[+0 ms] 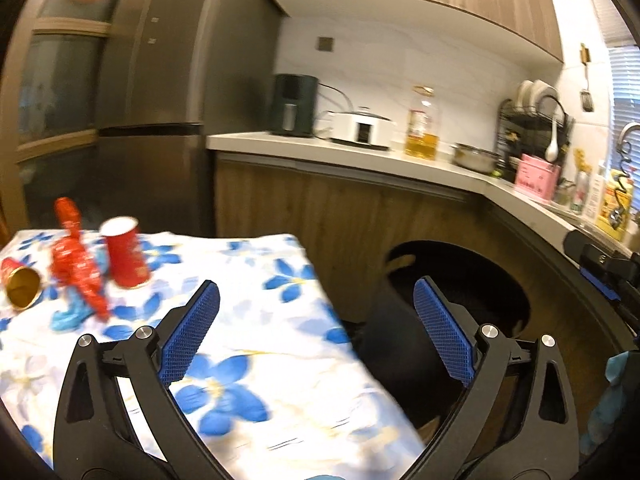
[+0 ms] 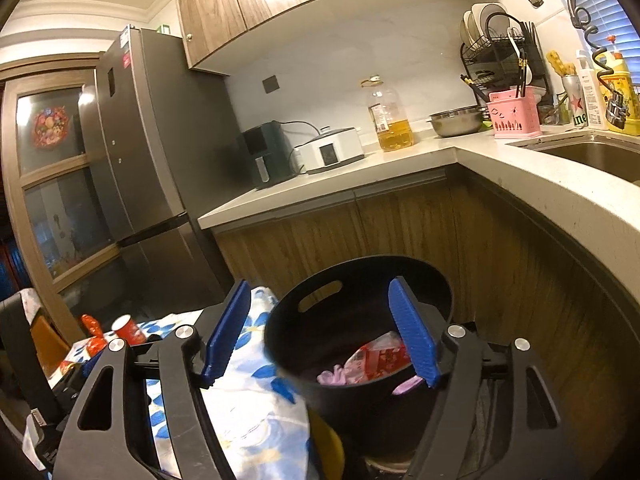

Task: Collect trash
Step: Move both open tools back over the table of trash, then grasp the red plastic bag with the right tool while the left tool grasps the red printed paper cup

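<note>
While some trash already sits in the round black plastic bin with cut-out handles [image 2: 360,320] (a red-and-white crumpled wrapper [image 2: 380,356] and pinkish scraps [image 2: 336,374]), the job looks partly done, my read. Left tool [image 1: 316,332] spread wide, nothing between its blue pads; right tool [image 2: 320,332] also apart and empty, hanging over the bin mouth.

Left to collect, on the desk with the blue-flower white cloth [image 1: 260,320]: upright red paper cup [image 1: 124,254] at 10 o'clock in the left wrist view, crumpled red foil wrapper [image 1: 78,260] just beside it at its 9 o'clock, tipped-over red cup with gold inside [image 1: 20,284] further toward 9, blue scrap [image 1: 70,316] under the foil. Bin stands off the desk's 3 o'clock edge, beside the wooden cabinet.

Hard to tell: left view is motion-blurred; what the blue scrap is unclear. Bin bottom is hidden by the right tool and its wall. Yellow thing [image 2: 330,450] under the bin is cut off. Desk's near part is cropped.
</note>
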`<state>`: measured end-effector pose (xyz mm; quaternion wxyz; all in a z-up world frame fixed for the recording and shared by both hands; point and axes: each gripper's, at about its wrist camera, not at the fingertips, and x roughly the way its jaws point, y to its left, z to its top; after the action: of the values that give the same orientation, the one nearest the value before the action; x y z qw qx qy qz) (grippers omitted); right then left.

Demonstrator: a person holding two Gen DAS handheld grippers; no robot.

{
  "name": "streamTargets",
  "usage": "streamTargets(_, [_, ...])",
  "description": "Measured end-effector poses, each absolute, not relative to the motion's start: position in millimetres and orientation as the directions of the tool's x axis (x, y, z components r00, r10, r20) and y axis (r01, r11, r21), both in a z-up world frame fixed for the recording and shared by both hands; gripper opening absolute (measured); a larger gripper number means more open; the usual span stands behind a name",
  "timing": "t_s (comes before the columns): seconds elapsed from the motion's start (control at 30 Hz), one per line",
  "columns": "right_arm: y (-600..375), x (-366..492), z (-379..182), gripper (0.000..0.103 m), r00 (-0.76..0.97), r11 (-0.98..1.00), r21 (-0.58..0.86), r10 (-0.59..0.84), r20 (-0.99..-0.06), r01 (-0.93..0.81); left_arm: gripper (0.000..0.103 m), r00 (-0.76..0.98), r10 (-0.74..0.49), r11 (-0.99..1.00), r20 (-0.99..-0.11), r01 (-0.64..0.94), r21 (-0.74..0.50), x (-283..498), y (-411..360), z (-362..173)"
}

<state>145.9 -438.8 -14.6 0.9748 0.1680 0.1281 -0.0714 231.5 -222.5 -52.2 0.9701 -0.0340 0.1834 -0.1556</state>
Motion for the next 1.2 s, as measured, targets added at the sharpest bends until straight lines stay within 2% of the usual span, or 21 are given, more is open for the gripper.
streamTargets(0.5, [-341, 147, -23, 0.071, 0.955, 0.966, 0.253, 0.025, -0.295, 0.053, 0.096, 0.936, -0.101, 0.990, -0.336, 0.063, -0.123, 189, -99, -66])
streamTargets(0.83, [-269, 169, -32, 0.071, 0.932, 0.975, 0.205, 0.156, -0.326, -0.091, 0.096, 0.940, 0.019, 0.984, -0.342, -0.078, -0.158, 185, -26, -72])
streamTargets(1.2, [-191, 216, -50, 0.071, 0.883, 0.956, 0.194, 0.281, -0.375, -0.222, 0.096, 0.917, 0.177, 0.960, -0.357, -0.240, -0.142, 202, 47, -80])
